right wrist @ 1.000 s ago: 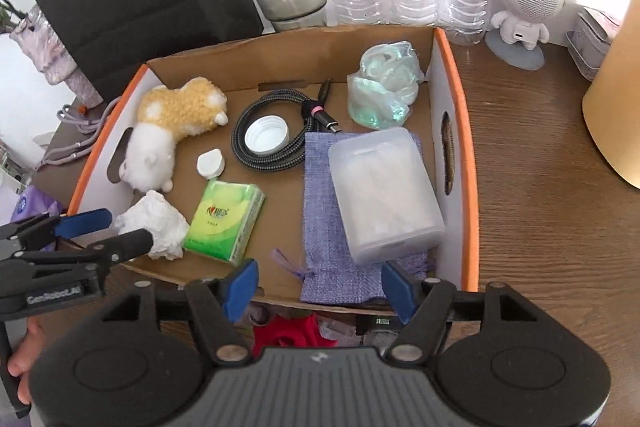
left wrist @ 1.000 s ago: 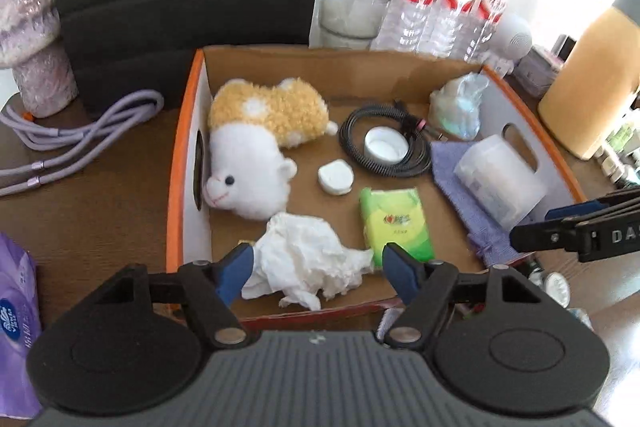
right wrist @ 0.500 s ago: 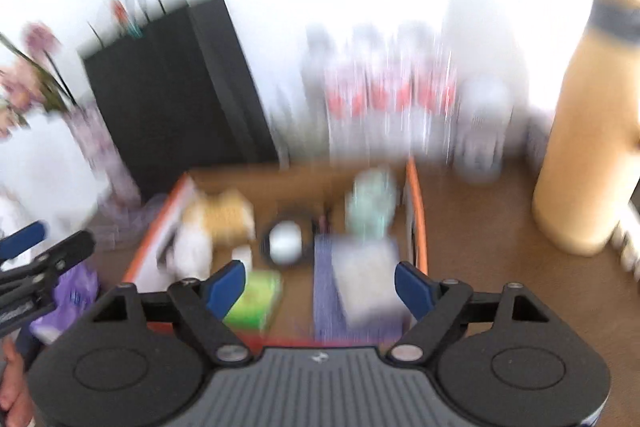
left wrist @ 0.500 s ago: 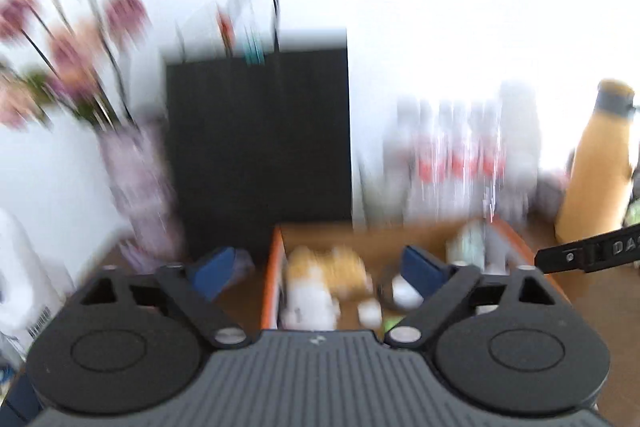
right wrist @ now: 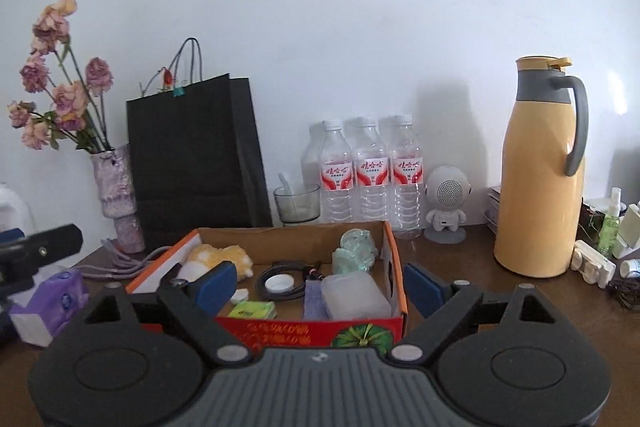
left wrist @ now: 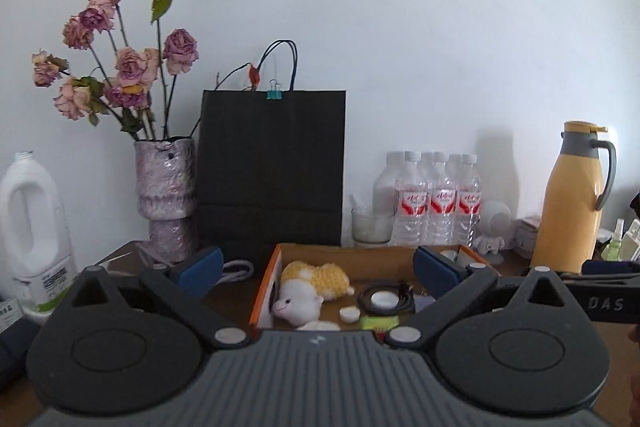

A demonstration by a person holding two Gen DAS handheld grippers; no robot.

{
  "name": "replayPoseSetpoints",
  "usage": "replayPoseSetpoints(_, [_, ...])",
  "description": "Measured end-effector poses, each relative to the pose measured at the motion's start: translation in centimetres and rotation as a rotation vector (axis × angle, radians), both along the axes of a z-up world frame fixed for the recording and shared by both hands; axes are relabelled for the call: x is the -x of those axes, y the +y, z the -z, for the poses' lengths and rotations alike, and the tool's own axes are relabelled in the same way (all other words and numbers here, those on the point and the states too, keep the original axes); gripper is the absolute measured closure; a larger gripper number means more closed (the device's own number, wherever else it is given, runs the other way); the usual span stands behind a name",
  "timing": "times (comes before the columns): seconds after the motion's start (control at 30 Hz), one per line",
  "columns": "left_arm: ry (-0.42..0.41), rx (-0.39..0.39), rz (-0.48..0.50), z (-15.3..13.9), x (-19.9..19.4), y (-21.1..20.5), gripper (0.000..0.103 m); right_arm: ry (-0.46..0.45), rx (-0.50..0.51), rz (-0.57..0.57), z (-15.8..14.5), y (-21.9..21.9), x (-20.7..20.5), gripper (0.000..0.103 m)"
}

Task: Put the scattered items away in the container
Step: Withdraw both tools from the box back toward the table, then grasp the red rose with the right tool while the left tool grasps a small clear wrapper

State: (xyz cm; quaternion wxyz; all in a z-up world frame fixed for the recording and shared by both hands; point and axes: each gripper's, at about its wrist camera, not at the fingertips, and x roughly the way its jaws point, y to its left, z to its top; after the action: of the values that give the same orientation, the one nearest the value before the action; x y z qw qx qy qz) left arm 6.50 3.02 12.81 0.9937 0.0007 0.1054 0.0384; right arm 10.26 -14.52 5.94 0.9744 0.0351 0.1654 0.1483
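On the brown surface (right wrist: 460, 267), ahead of both tools, sits the cardboard box (right wrist: 394, 267) that serves as the container, with a plush toy (left wrist: 312, 287), a coiled black cable (right wrist: 280, 281), a green tissue pack (right wrist: 253, 309), a purple pouch (right wrist: 314, 301), a translucent plastic case (right wrist: 356, 295) and a crumpled clear bag (right wrist: 356, 251) lying inside it. The left tool (left wrist: 316, 267) has just been opening and its jaws stand wide with nothing between the pads. The right tool (right wrist: 316, 285) has likewise just been opening, and it too is empty.

One risk is calling the job done too soon: a purple tissue pack (right wrist: 52, 303) lies outside the box to its left, near the lilac cord (right wrist: 128, 259), and whether either counts as a scattered item I cannot tell. Reaching for that pack could bring the two tools together, since the left one shows at the left edge of the right wrist view, just above the pack. A careless sweep could also clip the vase of dried roses (left wrist: 166, 195) or the water bottles (right wrist: 372, 171) behind the box, which look easy to topple.

Both tools point nearly level over the near edge of the box, apart from everything in it; the contents lie ahead and below the pads.
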Motion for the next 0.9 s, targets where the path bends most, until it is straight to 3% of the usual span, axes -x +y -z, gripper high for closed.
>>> replayPoseSetpoints(0.23, [0.015,-0.055,-0.005,1.9,12.5,0.7,0.0,-0.029,0.037,-0.03,1.1,-4.3,11.3,0.012])
replayPoseSetpoints(0.33, [0.051,-0.016,-0.03,4.3,18.8,1.2,0.0,-0.041,0.037,-0.011,2.9,-6.3,17.8,0.011])
replayPoseSetpoints(0.43, [0.096,0.007,-0.025,6.0,22.5,1.3,0.0,-0.048,-0.017,0.059,5.2,-8.4,23.9,0.011])
replayPoseSetpoints(0.57, [0.085,-0.009,-0.003,4.8,21.6,0.7,0.0,-0.012,0.006,0.108,7.0,-9.6,26.9,0.011])
replayPoseSetpoints(0.67, [0.091,0.034,-0.002,4.7,20.6,0.5,0.0,-0.012,-0.005,0.107,6.9,-9.8,26.1,0.011])
replayPoseSetpoints(0.9, [0.202,0.072,-0.008,7.2,17.2,0.2,0.0,0.05,-0.016,0.043,7.1,-8.0,22.1,0.011])
